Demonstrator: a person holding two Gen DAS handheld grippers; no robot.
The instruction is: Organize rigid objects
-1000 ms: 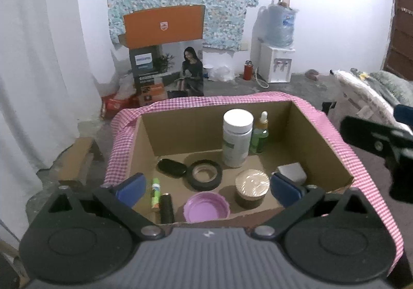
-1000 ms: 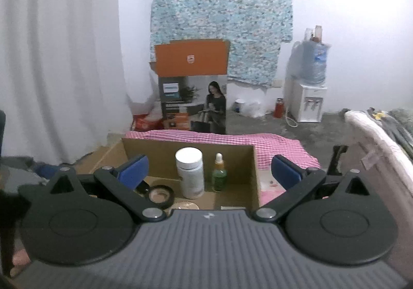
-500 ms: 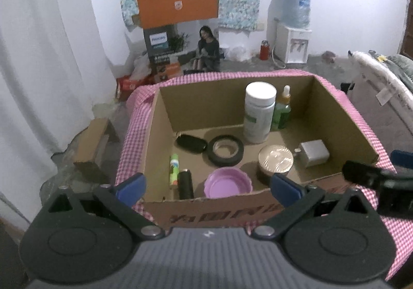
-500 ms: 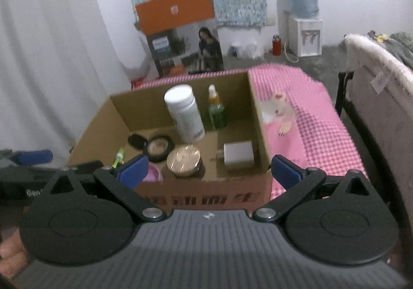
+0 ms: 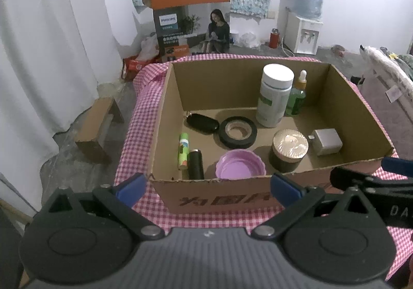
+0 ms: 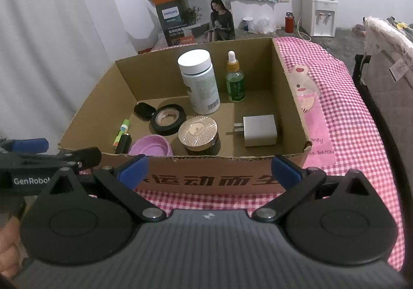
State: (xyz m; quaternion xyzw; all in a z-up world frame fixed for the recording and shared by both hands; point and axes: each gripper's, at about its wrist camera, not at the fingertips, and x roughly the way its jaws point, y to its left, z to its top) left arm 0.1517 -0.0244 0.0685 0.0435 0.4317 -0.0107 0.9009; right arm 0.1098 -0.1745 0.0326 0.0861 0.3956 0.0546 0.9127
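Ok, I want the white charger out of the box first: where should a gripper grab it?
Come from above and pinch the white charger across its long flat sides. It lies flat with bare cardboard around it, and its prongs point toward the gold-lidded jar, so avoid that end.

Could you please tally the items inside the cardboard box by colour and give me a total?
White: 2, the white-capped plastic bottle and the white plug adapter.
Green: 2, the green glass dropper bottle and the green tube.
Black: 3, the black tape roll, the black oval case and the black cylinder.
Purple: 1, the purple lid.
Dark with gold lid: 1, the round jar.
Total: 9.
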